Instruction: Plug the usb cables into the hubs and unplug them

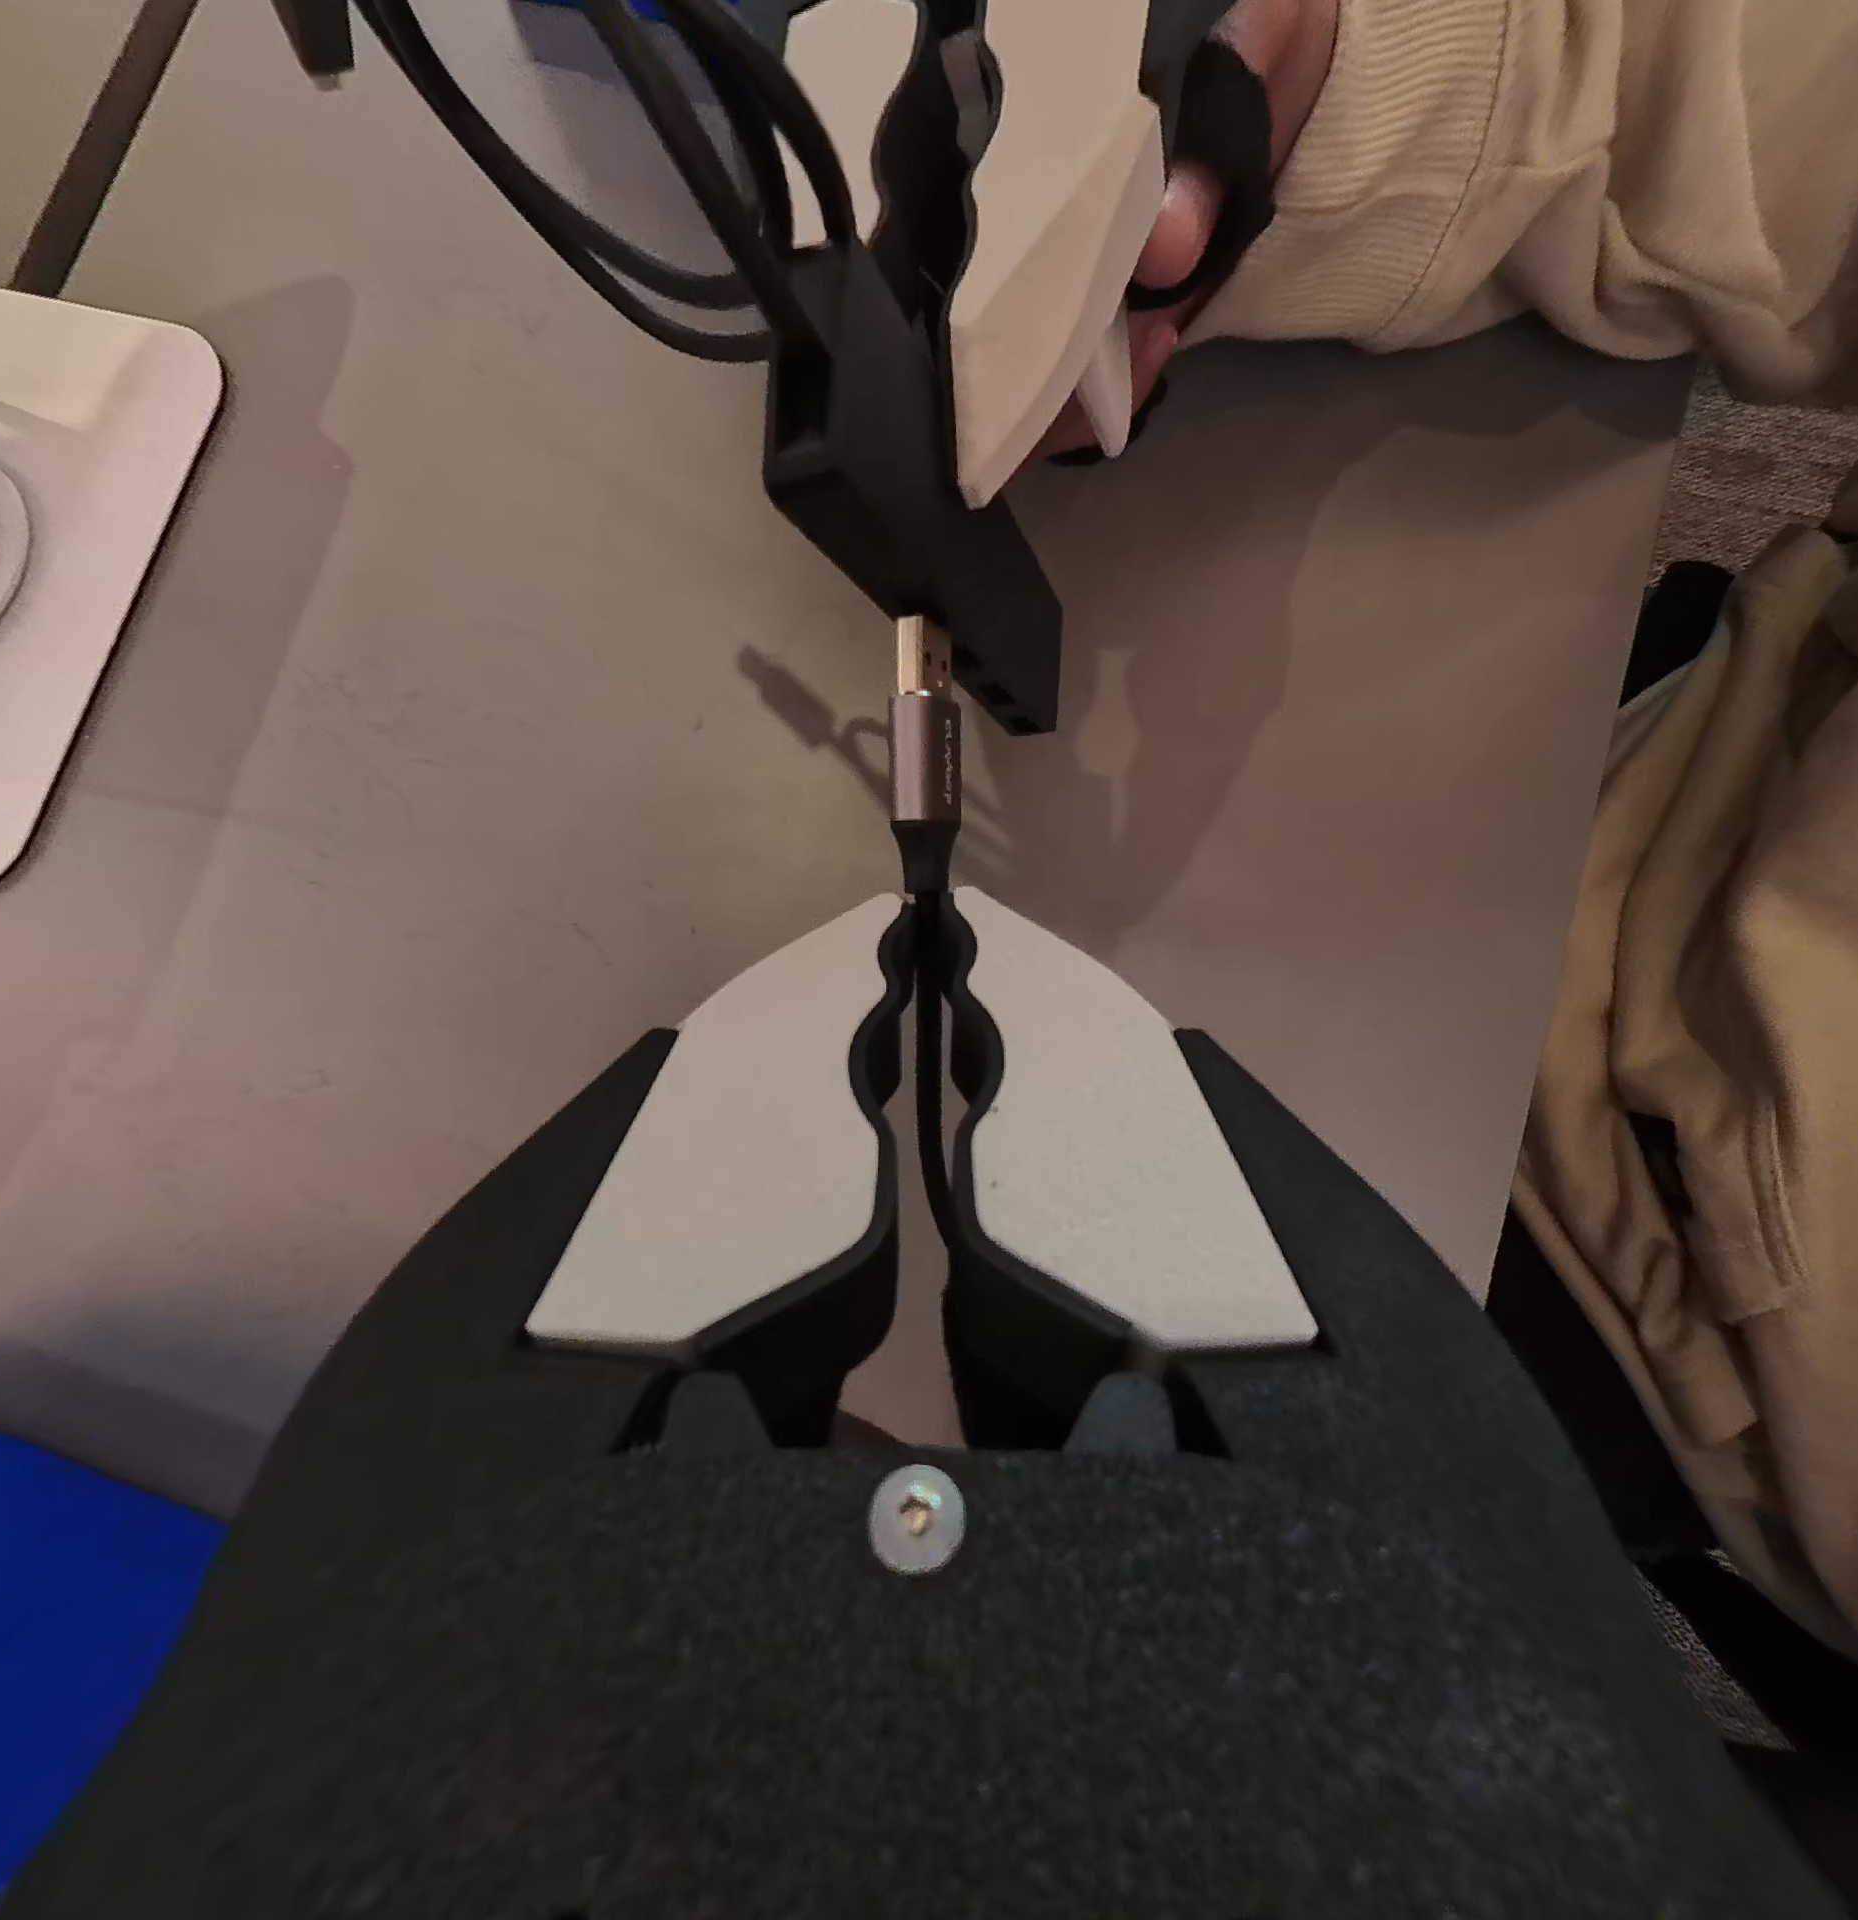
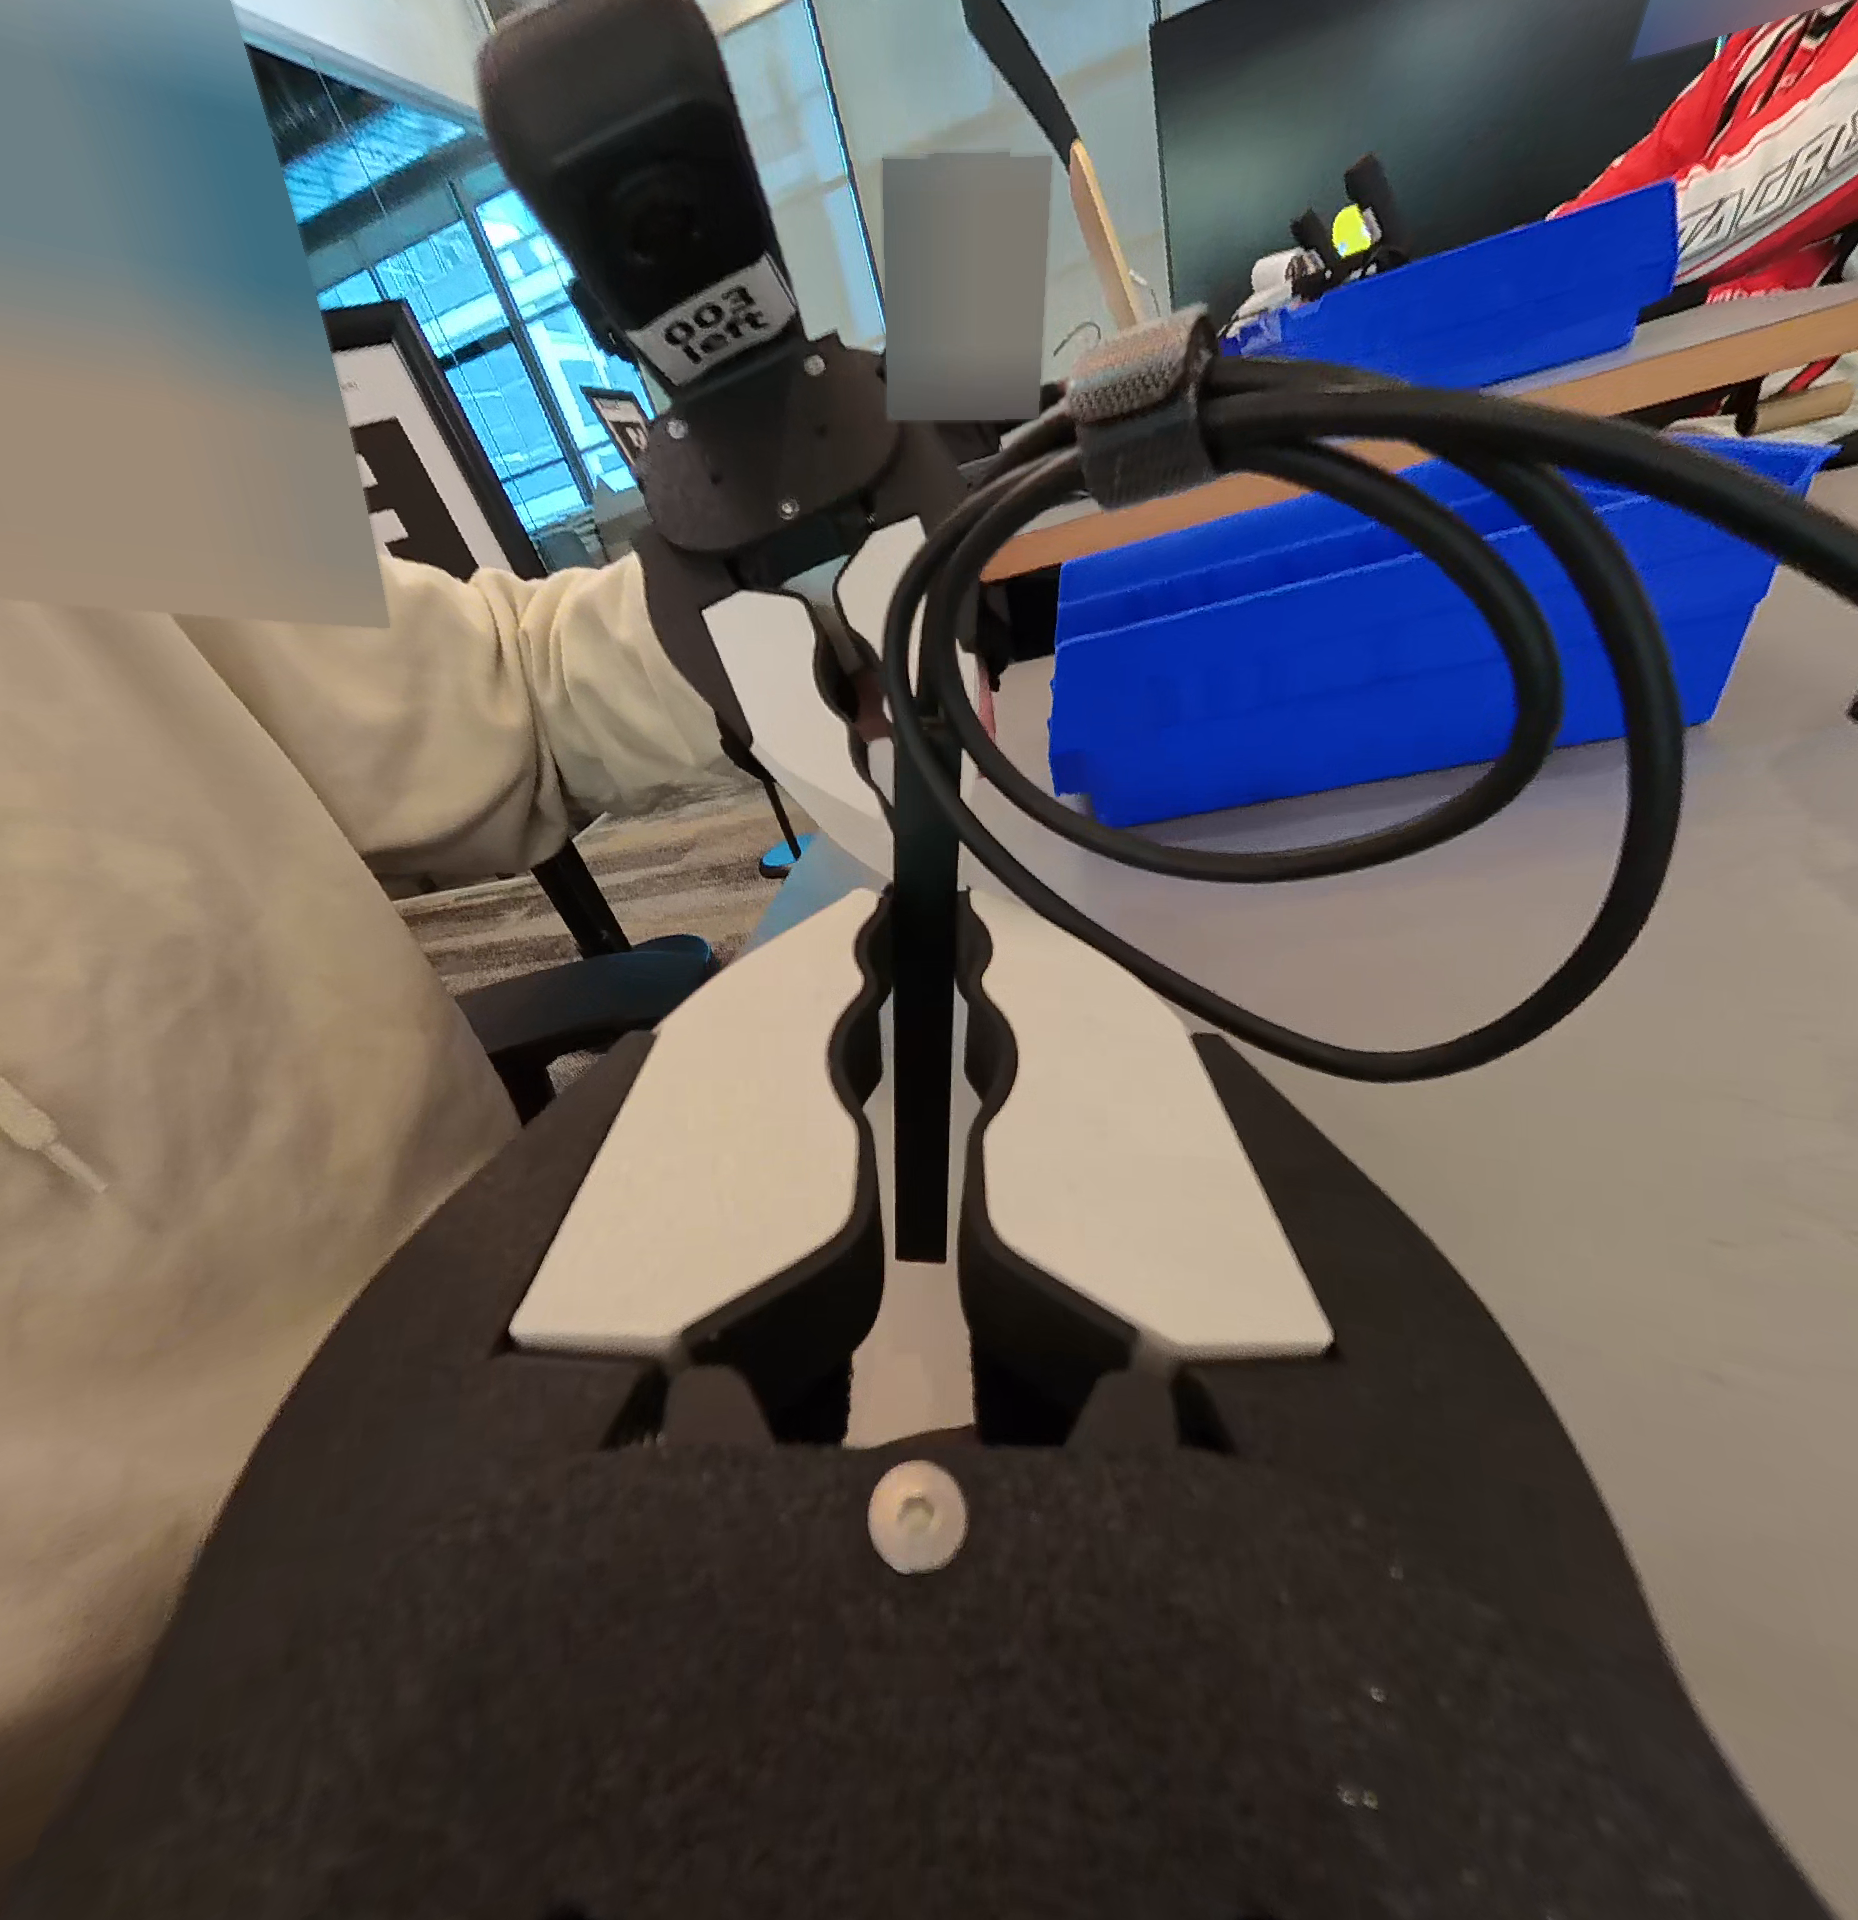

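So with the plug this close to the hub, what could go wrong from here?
1. The left claw grips the braided cable behind the USB plug, not the plug body, so the cable may buckle when pushed.
2. The plug tip sits at the hub edge and looks slightly off the port; it could jam or slip past.
3. The right claw pinches the thin hub edge-on with its bundled cable hanging off, so the hub may twist.
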Action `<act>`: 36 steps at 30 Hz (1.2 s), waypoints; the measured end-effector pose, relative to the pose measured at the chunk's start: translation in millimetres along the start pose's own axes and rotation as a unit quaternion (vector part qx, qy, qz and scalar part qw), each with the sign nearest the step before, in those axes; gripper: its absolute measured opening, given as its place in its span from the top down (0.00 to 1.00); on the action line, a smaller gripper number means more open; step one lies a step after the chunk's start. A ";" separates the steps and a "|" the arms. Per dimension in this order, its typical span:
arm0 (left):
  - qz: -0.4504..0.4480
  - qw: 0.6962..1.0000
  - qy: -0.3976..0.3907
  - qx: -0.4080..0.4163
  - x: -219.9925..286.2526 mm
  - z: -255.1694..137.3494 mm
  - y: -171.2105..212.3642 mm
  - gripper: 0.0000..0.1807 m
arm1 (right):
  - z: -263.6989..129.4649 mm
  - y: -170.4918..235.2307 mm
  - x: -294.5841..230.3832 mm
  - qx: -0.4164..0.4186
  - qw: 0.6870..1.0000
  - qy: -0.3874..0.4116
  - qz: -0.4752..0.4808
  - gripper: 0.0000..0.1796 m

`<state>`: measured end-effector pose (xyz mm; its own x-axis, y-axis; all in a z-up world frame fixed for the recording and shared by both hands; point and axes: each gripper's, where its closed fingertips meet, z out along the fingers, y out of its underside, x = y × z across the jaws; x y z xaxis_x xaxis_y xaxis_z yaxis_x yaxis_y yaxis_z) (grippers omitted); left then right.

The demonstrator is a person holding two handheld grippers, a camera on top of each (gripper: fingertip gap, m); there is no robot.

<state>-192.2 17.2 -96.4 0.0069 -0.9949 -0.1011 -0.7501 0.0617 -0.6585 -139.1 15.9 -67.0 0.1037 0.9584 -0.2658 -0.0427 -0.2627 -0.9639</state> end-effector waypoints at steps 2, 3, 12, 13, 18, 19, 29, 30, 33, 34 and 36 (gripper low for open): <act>0.002 1.000 0.004 0.000 1.6 -1.2 -0.1 0.98 | 0.7 1.1 0.4 -0.002 1.000 0.001 0.001 0.94; -0.001 1.000 0.005 0.002 1.6 -1.8 -0.6 0.98 | 0.8 1.6 0.6 -0.004 1.000 0.001 0.001 0.94; -0.002 1.000 0.012 -0.011 2.3 1.3 1.5 0.98 | 5.2 7.1 -3.3 -0.017 1.000 -0.009 0.003 0.94; -0.001 1.000 0.013 -0.015 2.9 2.3 2.4 0.98 | 5.5 7.6 -3.6 -0.019 1.000 -0.009 0.001 0.94; -0.007 1.000 0.013 -0.011 1.7 3.9 -0.4 0.98 | 3.6 5.9 -4.2 -0.024 1.000 -0.007 0.000 0.94; -0.009 1.000 0.014 -0.010 1.3 4.7 -0.6 0.98 | 3.3 5.4 -3.0 -0.024 1.000 -0.002 0.000 0.94; -0.045 0.998 0.042 0.015 2.8 17.8 1.8 0.98 | 2.6 4.2 3.1 -0.018 1.000 0.012 0.021 0.94; -0.046 0.998 0.040 0.022 2.4 18.6 1.7 0.98 | 2.6 4.1 4.0 -0.017 0.999 0.014 0.023 0.94; -0.070 0.994 0.051 0.064 -0.1 16.7 -2.5 0.98 | 0.9 0.9 6.6 -0.004 0.999 0.013 0.040 0.94; -0.080 0.992 0.058 0.079 -0.5 15.8 -3.4 0.98 | 0.3 -0.2 7.1 0.000 0.999 0.011 0.047 0.94; -0.096 0.989 0.060 0.100 -4.4 17.0 -2.0 0.93 | 0.5 0.6 8.2 0.000 0.999 0.010 0.052 0.94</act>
<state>-179.5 22.9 -107.3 0.0486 -0.9914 0.1214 -0.5973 -0.1263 -0.7921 -138.8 23.6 -69.7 0.1193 0.9233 -0.3651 -0.0539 -0.3611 -0.9310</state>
